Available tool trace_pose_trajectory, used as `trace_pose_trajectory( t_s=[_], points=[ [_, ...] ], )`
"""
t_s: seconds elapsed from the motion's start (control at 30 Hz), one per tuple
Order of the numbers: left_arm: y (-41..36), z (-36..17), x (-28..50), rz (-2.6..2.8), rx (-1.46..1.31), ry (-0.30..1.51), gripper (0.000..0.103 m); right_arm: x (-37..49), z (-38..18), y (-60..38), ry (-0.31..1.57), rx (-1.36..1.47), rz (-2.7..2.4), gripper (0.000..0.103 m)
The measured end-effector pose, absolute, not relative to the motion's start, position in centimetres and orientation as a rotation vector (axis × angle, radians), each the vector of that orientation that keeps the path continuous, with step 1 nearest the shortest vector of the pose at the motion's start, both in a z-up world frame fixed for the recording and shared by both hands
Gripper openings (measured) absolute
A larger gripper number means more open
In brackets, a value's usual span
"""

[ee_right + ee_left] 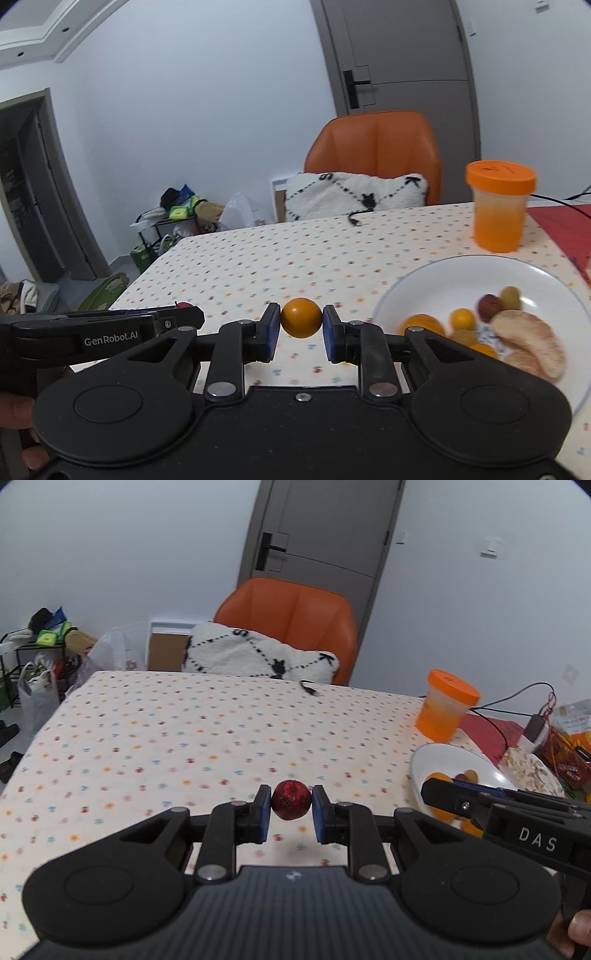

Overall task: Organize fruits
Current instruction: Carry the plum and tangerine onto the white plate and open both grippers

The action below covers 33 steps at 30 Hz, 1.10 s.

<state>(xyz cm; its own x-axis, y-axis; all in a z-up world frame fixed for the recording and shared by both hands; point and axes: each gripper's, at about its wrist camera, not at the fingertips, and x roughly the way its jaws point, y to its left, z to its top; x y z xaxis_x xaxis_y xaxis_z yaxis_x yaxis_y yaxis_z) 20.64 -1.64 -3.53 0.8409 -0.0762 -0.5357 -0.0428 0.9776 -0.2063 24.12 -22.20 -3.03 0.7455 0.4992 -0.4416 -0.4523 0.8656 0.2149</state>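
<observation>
My left gripper [291,801] is shut on a small dark red fruit [291,799], held just above the dotted tablecloth. My right gripper [301,318] is shut on a small round orange fruit [301,317], also above the cloth, left of the white plate [413,284]. The plate holds several fruits: orange pieces [421,323], a small yellow-orange one [461,318], a reddish one [488,305], an olive-coloured one [511,297] and peeled pale segments [532,345]. In the left wrist view the right gripper's body [517,819] reaches over the plate [447,757].
An orange-lidded jar [499,206] stands behind the plate. A red mat [561,225], cables and snack packets [565,746] lie at the right. An orange chair [295,616] with a white cushion [258,653] sits at the table's far edge. A hand [580,930] grips the right handle.
</observation>
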Motion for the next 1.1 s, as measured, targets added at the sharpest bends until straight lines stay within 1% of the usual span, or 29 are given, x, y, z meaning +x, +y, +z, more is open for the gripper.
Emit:
trace_pose_trajectory(
  t_s=[0.77, 1.1],
  points=[
    [-10.6, -2.4, 22.2, -0.182, -0.135, 0.562, 0.021, 23.4, -3.3, -31.8, 0.475, 0.174, 0.351, 0.023],
    [-14.5, -3.2, 23.2, -0.248, -0.114, 0.583, 0.022, 23.7, -4.1, -35.0, 0.462, 0.225, 0.323, 0.023]
  ],
)
